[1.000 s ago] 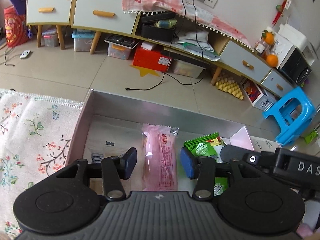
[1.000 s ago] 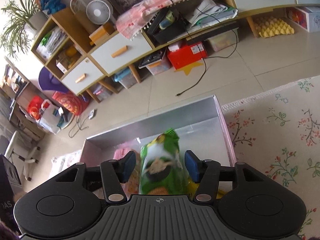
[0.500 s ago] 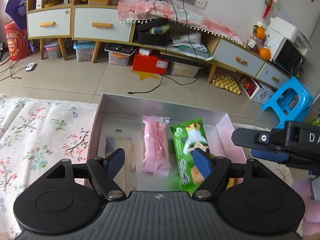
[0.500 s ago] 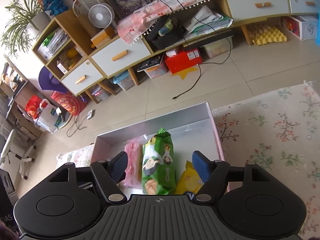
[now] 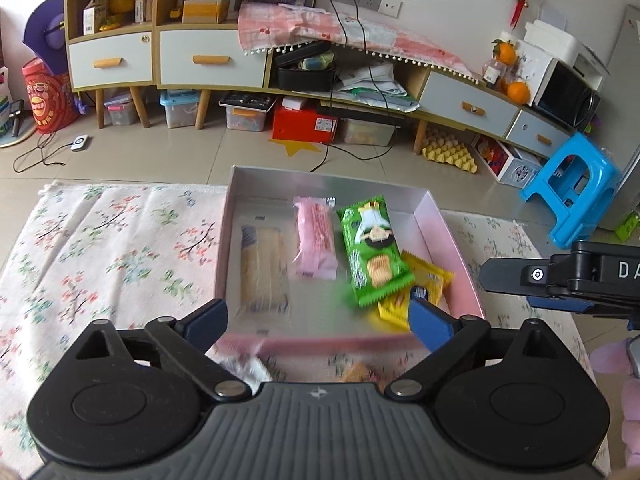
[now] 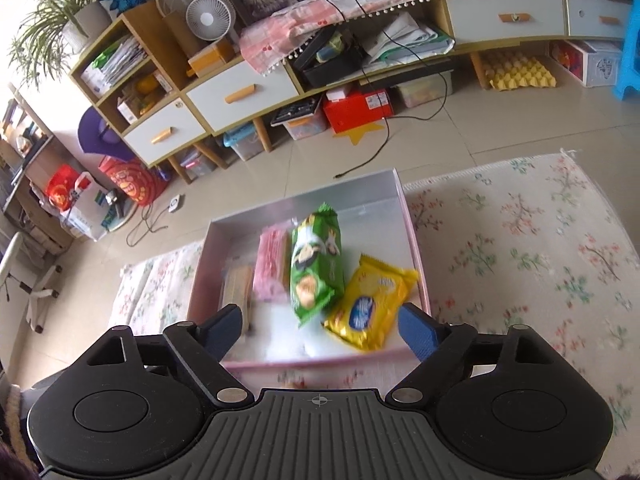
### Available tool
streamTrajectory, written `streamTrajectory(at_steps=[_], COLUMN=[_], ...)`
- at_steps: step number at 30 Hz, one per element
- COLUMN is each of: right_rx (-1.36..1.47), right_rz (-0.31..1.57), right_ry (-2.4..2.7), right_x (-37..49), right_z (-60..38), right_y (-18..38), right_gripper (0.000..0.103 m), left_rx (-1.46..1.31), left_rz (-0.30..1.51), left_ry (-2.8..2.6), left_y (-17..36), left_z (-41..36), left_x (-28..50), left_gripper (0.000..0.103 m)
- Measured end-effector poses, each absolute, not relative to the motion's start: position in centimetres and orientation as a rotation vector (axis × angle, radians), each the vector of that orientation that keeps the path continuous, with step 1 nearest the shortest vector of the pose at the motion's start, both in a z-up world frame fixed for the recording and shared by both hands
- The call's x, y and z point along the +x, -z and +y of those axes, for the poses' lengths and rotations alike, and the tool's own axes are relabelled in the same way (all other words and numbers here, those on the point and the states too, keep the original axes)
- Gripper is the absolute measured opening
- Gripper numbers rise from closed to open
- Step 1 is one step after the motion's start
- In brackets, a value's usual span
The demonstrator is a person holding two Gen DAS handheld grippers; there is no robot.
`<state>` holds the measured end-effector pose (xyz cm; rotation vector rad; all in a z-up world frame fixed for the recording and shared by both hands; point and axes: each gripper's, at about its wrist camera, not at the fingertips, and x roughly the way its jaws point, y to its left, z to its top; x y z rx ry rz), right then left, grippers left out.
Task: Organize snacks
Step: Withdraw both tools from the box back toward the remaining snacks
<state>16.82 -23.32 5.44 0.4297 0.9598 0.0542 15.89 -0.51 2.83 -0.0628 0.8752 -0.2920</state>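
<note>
A pink-walled box (image 5: pixel 448 240) (image 6: pixel 412 240) lies on a floral rug. In it lie a beige cracker pack (image 5: pixel 264 268) (image 6: pixel 236 288), a pink pack (image 5: pixel 314 240) (image 6: pixel 272 268), a green biscuit pack (image 5: pixel 374 250) (image 6: pixel 316 266) and a yellow pack (image 5: pixel 416 288) (image 6: pixel 370 302) partly under the green one. My left gripper (image 5: pixel 318 318) is open and empty, above the box's near edge. My right gripper (image 6: pixel 320 326) is open and empty, also over the near edge; its body shows at the right of the left wrist view (image 5: pixel 560 280).
The floral rug (image 5: pixel 104 248) (image 6: pixel 520 248) spreads on both sides of the box. Blurred loose packs lie on the rug near the box's front wall (image 5: pixel 252 364). A blue stool (image 5: pixel 572 188) stands to the right. A low cabinet (image 5: pixel 200 64) lines the far wall.
My right gripper let go of the green pack, which now lies in the box. Both grippers opened wider and pulled back and up from the box.
</note>
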Motion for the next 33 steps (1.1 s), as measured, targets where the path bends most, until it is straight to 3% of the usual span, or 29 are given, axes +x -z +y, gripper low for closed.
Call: streamTrajectory(at_steps=[4,19,33], right_rx=[0.41,0.309,0.086], right_rz=[0.963,0.977,0.948], right_ry=[-0.06,-0.12,-0.308], right_x=[14.8,8.8,5.2], right_z=[-22.7,-19.6,-17.1], right_y=[-6.1,-6.1,-1.2], right_gripper=[0.088,0.095,0.095], left_rx=[-0.048,-0.039,0.026], left_rz=[0.868,0.904,0.929], left_ry=[0.278,0.214,0.197], left_y=[-3.3,-2.6,1.3], left_z=[0.0,3.5,7.2], left_x=[14.2,9.0,6.9], left_gripper=[0.102,0.103,0.103])
